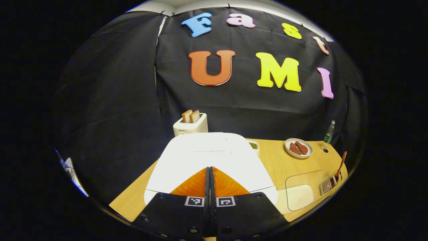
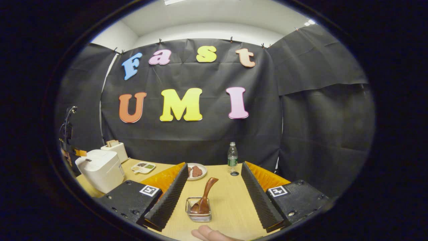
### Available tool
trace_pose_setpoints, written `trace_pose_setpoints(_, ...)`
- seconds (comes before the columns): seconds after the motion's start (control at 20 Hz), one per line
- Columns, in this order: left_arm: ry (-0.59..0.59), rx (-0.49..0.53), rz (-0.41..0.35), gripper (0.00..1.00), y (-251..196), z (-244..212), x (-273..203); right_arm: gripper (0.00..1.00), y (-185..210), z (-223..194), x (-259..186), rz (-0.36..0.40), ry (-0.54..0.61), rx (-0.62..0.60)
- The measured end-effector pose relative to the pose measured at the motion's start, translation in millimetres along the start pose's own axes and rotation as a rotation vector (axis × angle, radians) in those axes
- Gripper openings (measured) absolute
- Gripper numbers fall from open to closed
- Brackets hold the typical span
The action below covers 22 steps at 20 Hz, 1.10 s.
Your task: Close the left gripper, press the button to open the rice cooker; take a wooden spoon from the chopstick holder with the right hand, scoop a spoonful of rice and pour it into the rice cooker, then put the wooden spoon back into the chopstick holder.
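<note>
Left gripper (image 1: 210,174): fingers pressed flat together, nothing between them, tips over the front of the rice cooker (image 1: 210,157) lid; contact with the lid cannot be told.
Rice cooker: white, lid down, on the wooden table (image 1: 277,160), toaster (image 1: 190,125) with bread behind it.
Right gripper (image 2: 214,187): jaws spread wide, holding nothing, above the table.
Wooden spoon (image 2: 204,197): standing tilted in the chopstick holder (image 2: 199,209), between the right fingers, not touched.
Rice: in a clear container (image 1: 302,190) just beside the cooker, near the holder.
Other: plate (image 1: 298,148), bottle (image 2: 232,157), hand (image 2: 209,234) at the bottom edge of the right gripper view.
</note>
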<state>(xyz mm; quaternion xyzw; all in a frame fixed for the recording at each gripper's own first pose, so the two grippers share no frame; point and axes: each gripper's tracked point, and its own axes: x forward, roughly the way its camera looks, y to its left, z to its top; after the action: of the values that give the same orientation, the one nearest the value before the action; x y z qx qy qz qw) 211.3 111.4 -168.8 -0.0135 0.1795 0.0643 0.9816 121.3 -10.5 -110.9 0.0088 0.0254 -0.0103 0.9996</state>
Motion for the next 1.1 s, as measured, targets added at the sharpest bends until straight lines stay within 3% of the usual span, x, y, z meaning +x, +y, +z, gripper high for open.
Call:
trace_pose_setpoints(0.6,0.080,0.037,0.015,0.00,-1.7,-18.5,-1.7,1.00,-1.3,-5.8,-3.2,-0.011,0.012,-0.043)
trace_pose_setpoints(1.1,0.097,-0.027,0.004,0.00,1.4,-19.8,-10.4,1.00,-10.2,-5.4,-27.3,-0.014,0.009,-0.074)
